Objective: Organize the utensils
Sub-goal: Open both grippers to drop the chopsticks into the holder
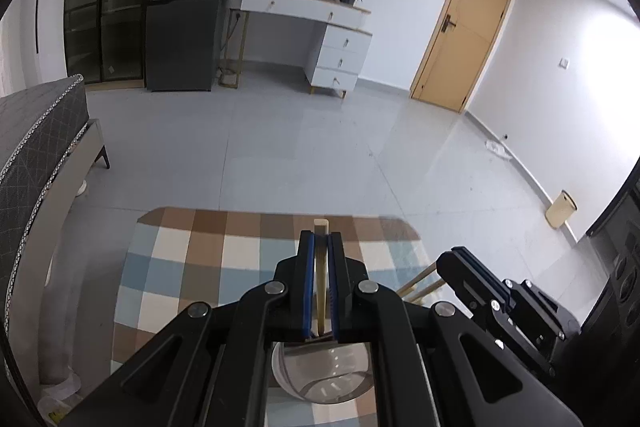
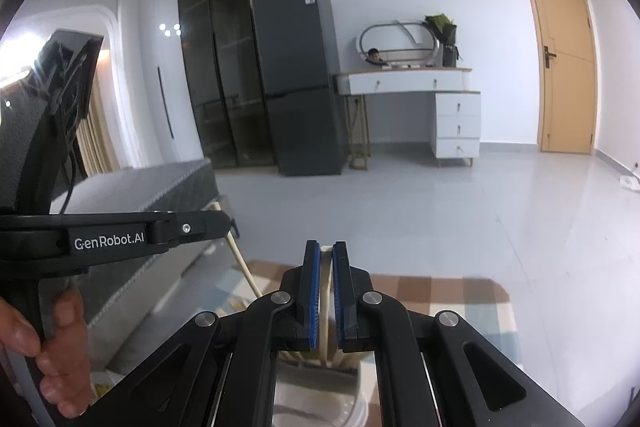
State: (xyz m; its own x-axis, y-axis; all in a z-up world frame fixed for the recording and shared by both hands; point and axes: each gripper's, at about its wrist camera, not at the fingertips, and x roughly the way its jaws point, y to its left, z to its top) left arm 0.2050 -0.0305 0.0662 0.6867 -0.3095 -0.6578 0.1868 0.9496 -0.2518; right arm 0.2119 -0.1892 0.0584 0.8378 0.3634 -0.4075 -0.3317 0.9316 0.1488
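Observation:
In the left wrist view, my left gripper (image 1: 321, 237) is shut on a pale wooden chopstick (image 1: 321, 287) that stands upright between its blue pads. A clear round cup (image 1: 320, 379) sits right under it on the checked tablecloth (image 1: 180, 267). My right gripper (image 1: 448, 261) is close on the right, with chopstick ends (image 1: 420, 285) showing beside it. In the right wrist view, my right gripper (image 2: 326, 247) is shut on another pale chopstick (image 2: 325, 307), above a white cup (image 2: 352, 399) holding several chopsticks (image 2: 296, 355). My left gripper (image 2: 228, 223), held by a hand (image 2: 60, 347), is at the left, its chopstick (image 2: 242, 261) slanting down.
The table with the checked cloth (image 2: 440, 291) ends just ahead, with grey floor beyond it. A dark bed (image 1: 36, 131) stands to the left. A fridge (image 2: 296, 79), a white dresser (image 2: 440, 87) and a wooden door (image 1: 468, 23) line the far wall. A beige bin (image 1: 562, 213) stands on the right.

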